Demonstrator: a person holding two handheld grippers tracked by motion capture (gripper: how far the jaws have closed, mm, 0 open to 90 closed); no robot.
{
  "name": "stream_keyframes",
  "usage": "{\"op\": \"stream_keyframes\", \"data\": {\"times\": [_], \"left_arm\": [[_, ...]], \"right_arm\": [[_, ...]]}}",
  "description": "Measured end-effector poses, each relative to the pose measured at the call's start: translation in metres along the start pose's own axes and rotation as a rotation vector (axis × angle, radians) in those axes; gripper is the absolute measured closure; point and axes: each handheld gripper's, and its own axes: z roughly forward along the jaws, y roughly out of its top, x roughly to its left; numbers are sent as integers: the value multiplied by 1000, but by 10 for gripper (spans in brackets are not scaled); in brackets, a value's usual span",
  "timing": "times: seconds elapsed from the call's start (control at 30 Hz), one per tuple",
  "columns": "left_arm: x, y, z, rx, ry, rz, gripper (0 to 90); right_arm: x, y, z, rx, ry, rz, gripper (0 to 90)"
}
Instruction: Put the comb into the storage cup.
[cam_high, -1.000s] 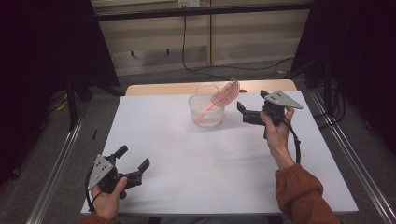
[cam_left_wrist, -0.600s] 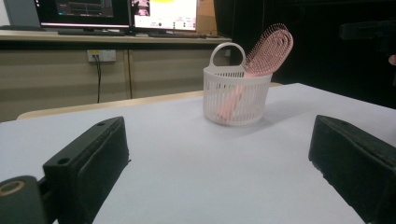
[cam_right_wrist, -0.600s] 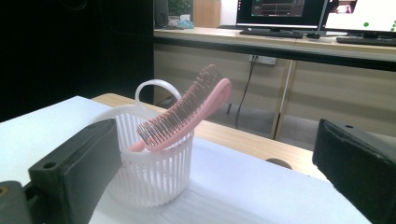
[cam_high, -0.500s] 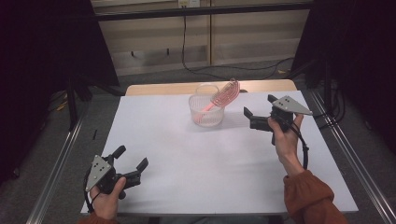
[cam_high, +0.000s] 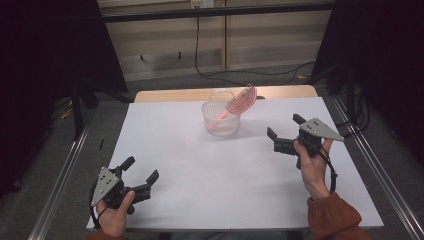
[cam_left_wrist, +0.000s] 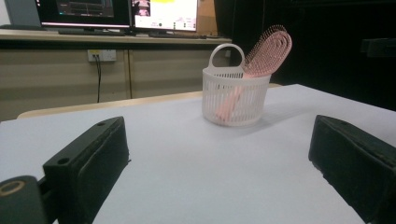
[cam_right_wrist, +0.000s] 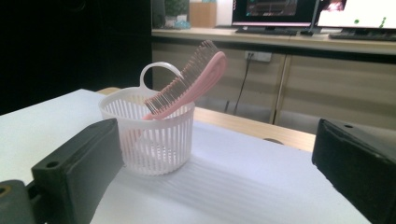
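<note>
seeing pink plastic hairbrush tilted in white slotted basket | my right gripper nearer, unclenched | left gripper unclenched, far

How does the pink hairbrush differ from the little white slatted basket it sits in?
The pink plastic hairbrush leans tilted, while the white slatted plastic basket stands upright on the white table. The hairbrush is long and narrow; the basket is round and squat. The hairbrush's head juts above the basket's rim. Both are plastic, and neither touches a gripper.
</note>
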Motion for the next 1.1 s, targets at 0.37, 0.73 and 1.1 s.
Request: {"op": "stream_keyframes", "data": {"times": [0.37, 0.73, 1.1], "left_arm": [[0, 1, -4, -19, 24, -12, 54], [-1, 1, -4, -21, 35, -12, 55], [-2, 1, -5, -17, 35, 8, 54]], "right_arm": [[3, -18, -19, 16, -35, -8, 3], [4, -25, -40, -2, -96, -12, 0], [0, -33, -66, 18, -86, -21, 0]]}}
